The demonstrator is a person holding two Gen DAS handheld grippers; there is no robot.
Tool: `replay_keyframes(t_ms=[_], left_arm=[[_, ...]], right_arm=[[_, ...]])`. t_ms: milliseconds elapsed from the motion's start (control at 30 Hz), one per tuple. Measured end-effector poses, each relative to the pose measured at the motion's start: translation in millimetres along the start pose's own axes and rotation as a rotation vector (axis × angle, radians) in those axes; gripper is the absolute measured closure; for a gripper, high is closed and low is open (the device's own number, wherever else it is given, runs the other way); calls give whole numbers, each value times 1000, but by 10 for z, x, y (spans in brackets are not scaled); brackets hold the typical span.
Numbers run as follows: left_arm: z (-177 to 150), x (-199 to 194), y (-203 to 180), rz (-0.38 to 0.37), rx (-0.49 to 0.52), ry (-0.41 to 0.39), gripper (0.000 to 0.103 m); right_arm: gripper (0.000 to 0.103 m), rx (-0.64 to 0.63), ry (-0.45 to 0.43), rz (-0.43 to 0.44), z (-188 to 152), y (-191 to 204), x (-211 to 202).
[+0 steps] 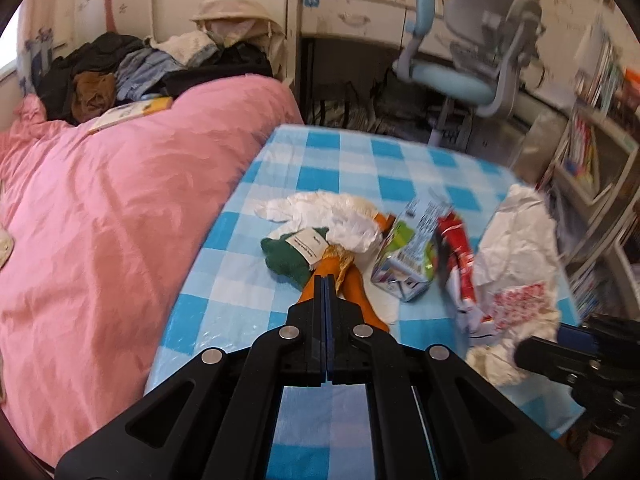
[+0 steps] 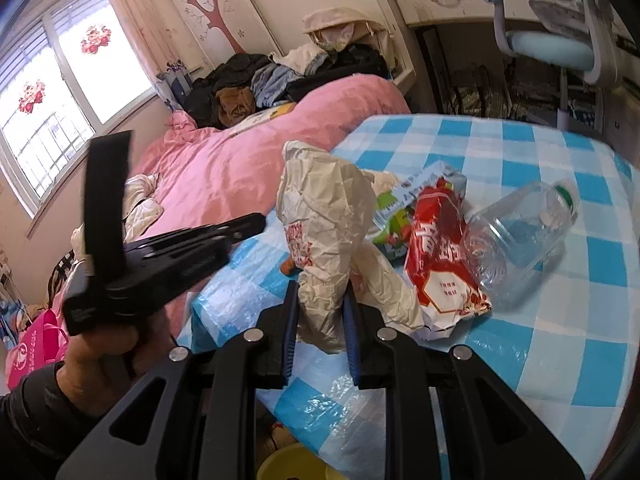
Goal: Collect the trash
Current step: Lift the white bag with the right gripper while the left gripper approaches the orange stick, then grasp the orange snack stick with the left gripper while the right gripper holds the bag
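Holding two things at once, nothing collected for good yet as far as I can see. My left fingers (image 1: 325,286) are pressed together on the orange wrapper (image 1: 352,284), pinching the near end of it; a green scrap with a white label (image 1: 286,258) lies just beyond the tips to the left, and a crumpled white plastic sheet (image 1: 340,218) lies past them, overlapping the orange wrapper's far end. Whether the wrapper is clear of the surface (image 1: 360,160) I can't tell.

Right of my left fingers, near but apart: a juice carton (image 1: 412,256) on its side, then a red snack packet (image 1: 454,248) touching it.

Further right, my right fingers (image 2: 322,320) are clamped on the neck of a white paper bag (image 2: 324,216), which stands up from between them, red print on its side. Looks like the bin bag for the rest, my guess only. I can't see whether anything is inside it.

Right of those fingers on the checked surface: the snack packet again, flat, just beside the bag; the carton behind it; then a clear plastic bottle (image 2: 520,236) with a green cap lying on its side, touching the packet's edge, furthest right.

Progress: early. One piece gripped, bag held ready. Left to do: the wrapper, green scrap, plastic sheet, carton, packet and bottle all still outside the bag. A yellow container (image 2: 288,464) shows below the surface edge; whether it's a bin I can't tell.
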State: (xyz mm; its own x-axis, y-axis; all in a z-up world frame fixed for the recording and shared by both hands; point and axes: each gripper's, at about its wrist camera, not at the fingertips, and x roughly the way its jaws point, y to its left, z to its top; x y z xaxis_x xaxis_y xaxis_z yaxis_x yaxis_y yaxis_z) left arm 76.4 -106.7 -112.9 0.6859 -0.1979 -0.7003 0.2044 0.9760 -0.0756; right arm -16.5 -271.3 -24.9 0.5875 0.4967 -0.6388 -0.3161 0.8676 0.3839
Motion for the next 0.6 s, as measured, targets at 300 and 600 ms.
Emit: replay_keyframes(t_ms=[300, 600], left_arm=[[-352, -809, 109, -81, -52, -85, 102], [-729, -1172, 152, -117, -58, -62, 102]], right_arm=[[82, -61, -58, -3, -320, 374, -334], [81, -10, -39, -4, -879, 572, -572]])
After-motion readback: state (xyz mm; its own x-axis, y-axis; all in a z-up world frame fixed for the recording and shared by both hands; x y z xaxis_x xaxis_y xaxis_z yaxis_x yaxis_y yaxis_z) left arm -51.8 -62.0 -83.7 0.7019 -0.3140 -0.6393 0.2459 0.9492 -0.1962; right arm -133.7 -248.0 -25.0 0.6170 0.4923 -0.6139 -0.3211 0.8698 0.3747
